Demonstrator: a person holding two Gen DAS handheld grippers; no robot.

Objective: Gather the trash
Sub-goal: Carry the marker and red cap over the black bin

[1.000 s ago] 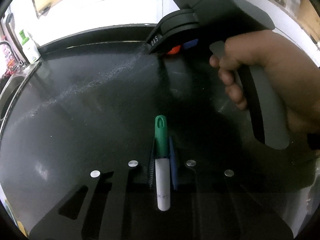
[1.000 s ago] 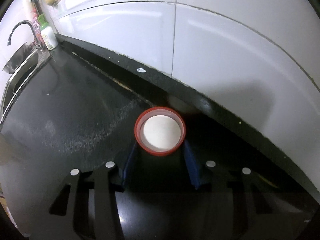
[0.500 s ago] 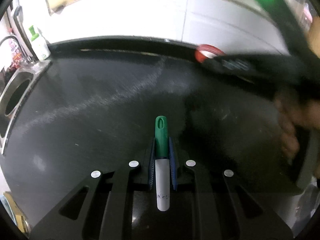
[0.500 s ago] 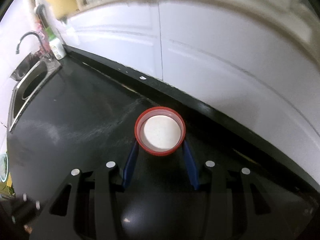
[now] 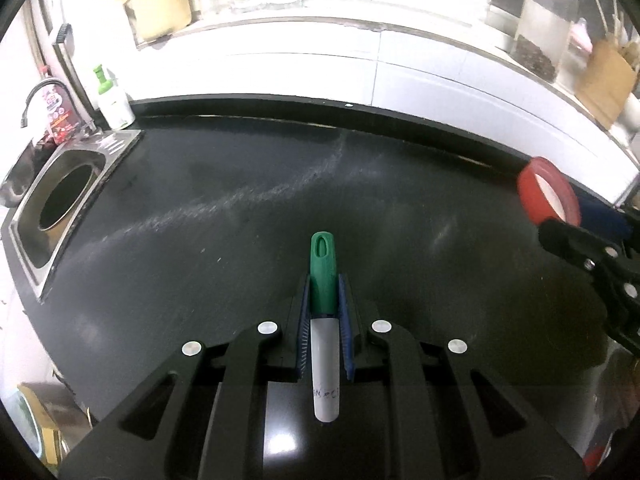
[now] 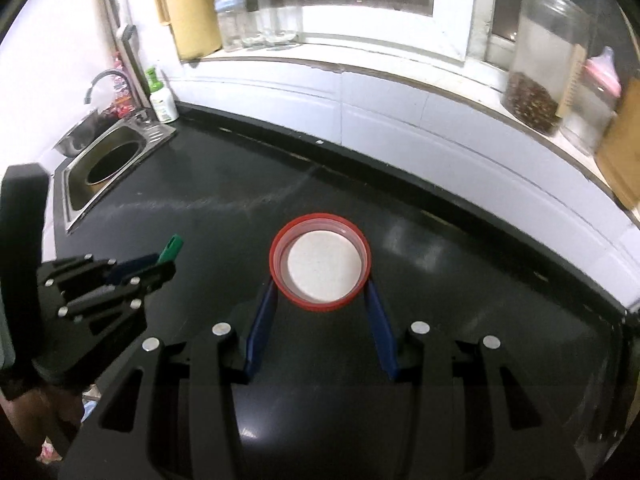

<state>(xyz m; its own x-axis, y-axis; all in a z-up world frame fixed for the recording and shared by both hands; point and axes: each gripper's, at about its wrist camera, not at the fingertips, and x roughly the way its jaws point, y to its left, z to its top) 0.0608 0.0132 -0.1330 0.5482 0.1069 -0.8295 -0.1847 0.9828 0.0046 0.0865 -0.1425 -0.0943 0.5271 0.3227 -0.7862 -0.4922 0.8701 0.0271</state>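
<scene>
Right wrist view: a red lid (image 6: 320, 268) is pinched by the right gripper (image 6: 320, 300) only at its rim, above the countertop (image 6: 440, 280), so a slip is possible; the left gripper (image 5: 325, 308) is clamped on a marker (image 5: 325, 320), which could slide out.

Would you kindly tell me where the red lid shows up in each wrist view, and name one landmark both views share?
Left wrist view: the red lid is at the far right edge, tilted, held in the right tool.
Right wrist view: the lid is at the centre, gripped between the tool's blue fingers.
Shared landmark: the steel sink at the left end of the black counter.
</scene>
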